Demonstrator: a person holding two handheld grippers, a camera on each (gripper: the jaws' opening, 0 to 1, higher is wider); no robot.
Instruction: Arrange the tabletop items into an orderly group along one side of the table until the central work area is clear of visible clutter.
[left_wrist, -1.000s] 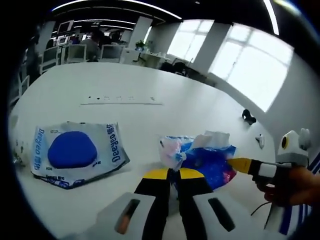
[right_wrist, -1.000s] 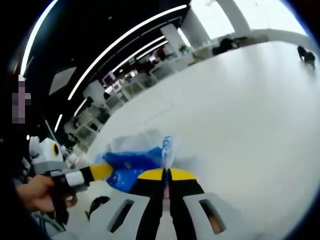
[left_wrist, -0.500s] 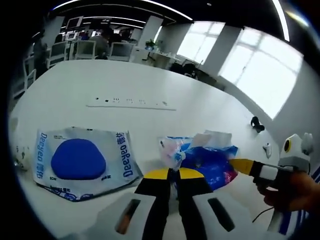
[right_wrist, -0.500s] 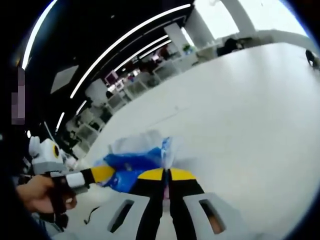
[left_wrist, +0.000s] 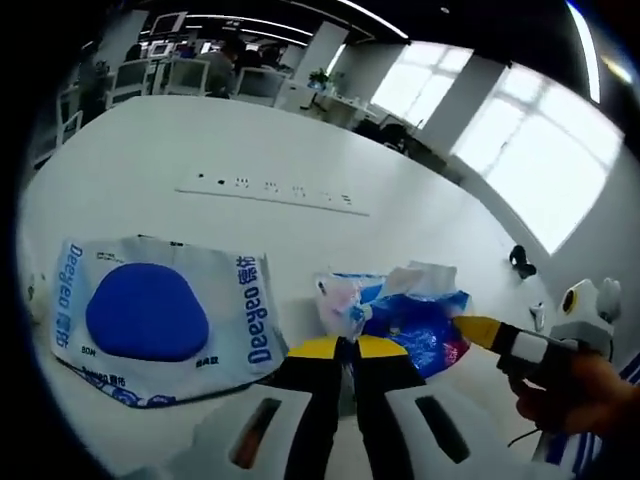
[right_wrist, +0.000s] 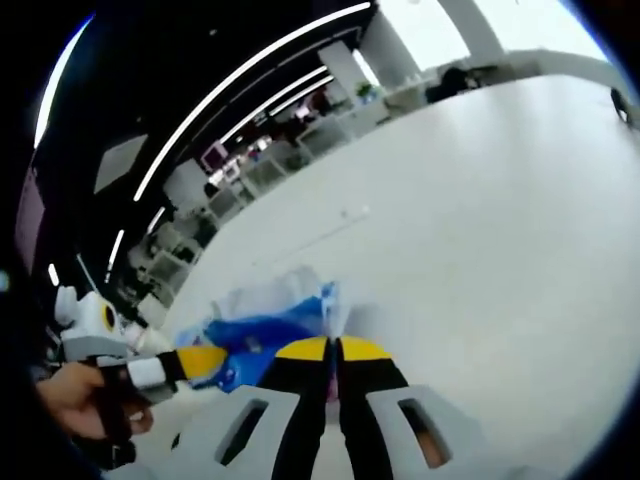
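A crinkled blue plastic packet (left_wrist: 415, 325) lies on the white table (left_wrist: 300, 150), with both grippers holding it. My left gripper (left_wrist: 347, 343) is shut on its pale pink-white end. My right gripper (left_wrist: 468, 326) reaches in from the right, yellow-tipped, and pinches the opposite end. In the right gripper view the same packet (right_wrist: 265, 328) sits ahead of my right gripper (right_wrist: 333, 345), which is shut on its edge, while the left gripper (right_wrist: 212, 360) comes in from the left. A white wet-wipes pack (left_wrist: 155, 318) with a blue oval lid lies flat to the left of the packet.
A recessed socket strip (left_wrist: 275, 190) runs across the table behind the items. A small black object (left_wrist: 522, 262) and a small white one (left_wrist: 536, 316) lie far right. Office chairs and desks (left_wrist: 200, 75) stand beyond the table's far edge. A hand (right_wrist: 75, 400) holds the left gripper.
Both views have shifted a little with the hands. The wipes pack now looks larger and closer in the left gripper view. Both grippers stay shut on the blue packet.
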